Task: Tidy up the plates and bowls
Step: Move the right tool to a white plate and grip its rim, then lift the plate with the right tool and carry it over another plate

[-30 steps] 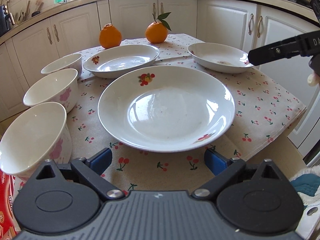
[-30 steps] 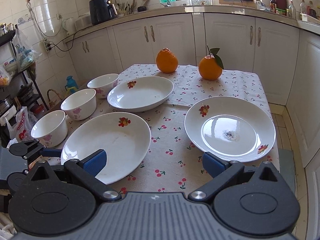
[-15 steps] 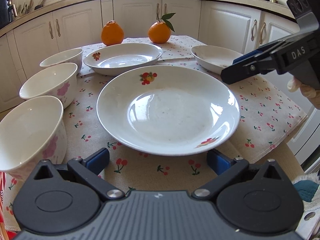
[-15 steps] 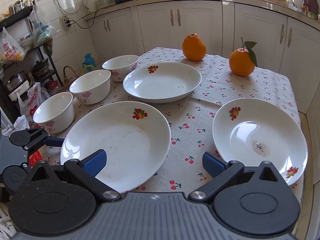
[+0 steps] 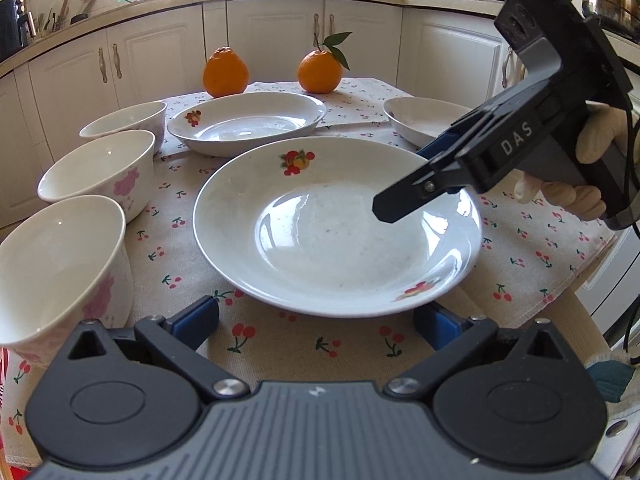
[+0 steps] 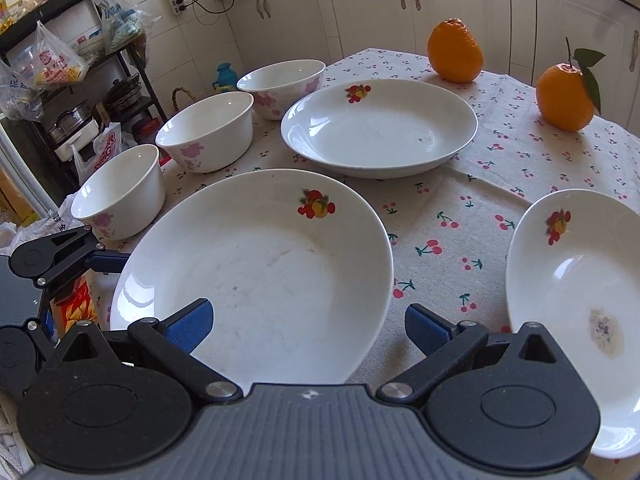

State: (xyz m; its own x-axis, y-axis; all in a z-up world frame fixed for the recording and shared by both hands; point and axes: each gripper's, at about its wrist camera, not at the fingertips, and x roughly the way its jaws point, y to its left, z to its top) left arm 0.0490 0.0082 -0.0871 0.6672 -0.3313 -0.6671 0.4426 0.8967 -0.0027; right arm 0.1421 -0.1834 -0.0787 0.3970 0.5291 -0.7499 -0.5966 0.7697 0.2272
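Note:
Three white plates with fruit prints lie on the cherry tablecloth: a near plate (image 5: 336, 232) (image 6: 256, 272), a far plate (image 5: 248, 122) (image 6: 380, 128) and a right plate (image 5: 420, 120) (image 6: 576, 304). Three white bowls with pink flowers (image 5: 56, 264) (image 5: 100, 172) (image 5: 126, 122) stand in a row on the left; they also show in the right wrist view (image 6: 120, 192) (image 6: 208, 132) (image 6: 282, 80). My left gripper (image 5: 316, 322) is open just before the near plate's front rim. My right gripper (image 6: 308, 322) is open, hovering over that plate's right rim.
Two oranges (image 5: 224, 74) (image 5: 320, 70) sit at the table's far edge. White cabinets (image 5: 276, 36) surround the table. A shelf with bags (image 6: 52, 64) stands left of it. The table's right edge (image 5: 580, 280) drops off near the right gripper.
My right gripper has moved left and down, from over the right plate to over the near plate's right rim. My left gripper has edged slightly closer to the near plate.

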